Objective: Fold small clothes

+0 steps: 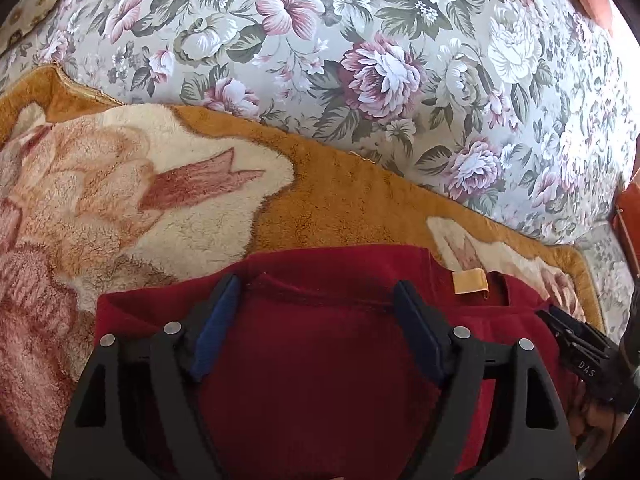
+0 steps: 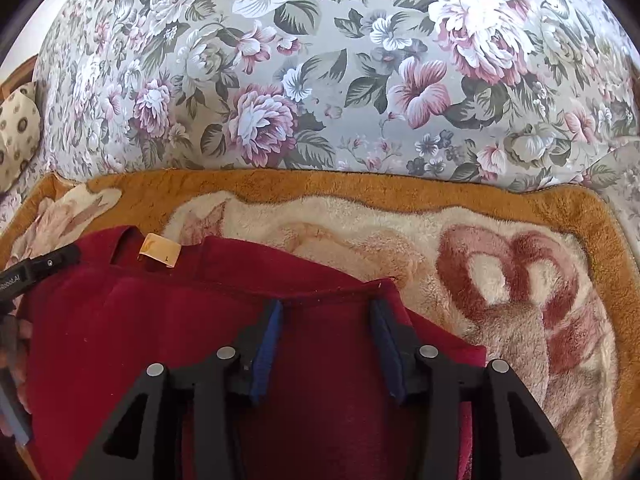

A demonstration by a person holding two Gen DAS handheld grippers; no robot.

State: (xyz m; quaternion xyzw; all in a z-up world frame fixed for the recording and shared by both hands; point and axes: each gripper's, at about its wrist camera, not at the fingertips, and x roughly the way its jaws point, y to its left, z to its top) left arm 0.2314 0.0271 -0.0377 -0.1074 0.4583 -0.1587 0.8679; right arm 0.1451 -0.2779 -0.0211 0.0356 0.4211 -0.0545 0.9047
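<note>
1. Left gripper (image 1: pixel 318 300) points steeply down at the red garment (image 1: pixel 320 360), jaws spread wide, with cloth lying between the blue pads (image 1: pixel 216 332) but not pinched; the pads stand clear of any fold, so nothing is held.
2. Right gripper (image 2: pixel 326 316) has the same pose on the other side of the garment (image 2: pixel 160 340), jaws parted less widely, blue pads (image 2: pixel 268 352) either side of flat cloth and gripping nothing.
3. Both claws sit just short of a stitched hem that runs crosswise in front of their tips; in the right wrist view this hem ends in a corner just beyond the right-hand finger.
4. Beyond that hem is the neckline with its tan label (image 2: pixel 160 254), lying between the two grippers, nearer the left one in the right wrist view.
5. The garment's long axis runs side to side, from one gripper to the other; each claw's tip shows at the edge of the other's view, so they flank the piece at roughly equal depth.
6. The garment lies flat on a plush orange-bordered blanket (image 2: pixel 360 188), which lies on a floral bedcover (image 2: pixel 320 80) further out.
7. Judged from this, the layer appears folded up toward the neckline, and the next fold would likely turn on that side-to-side axis, with each hand nearest its own end.
</note>
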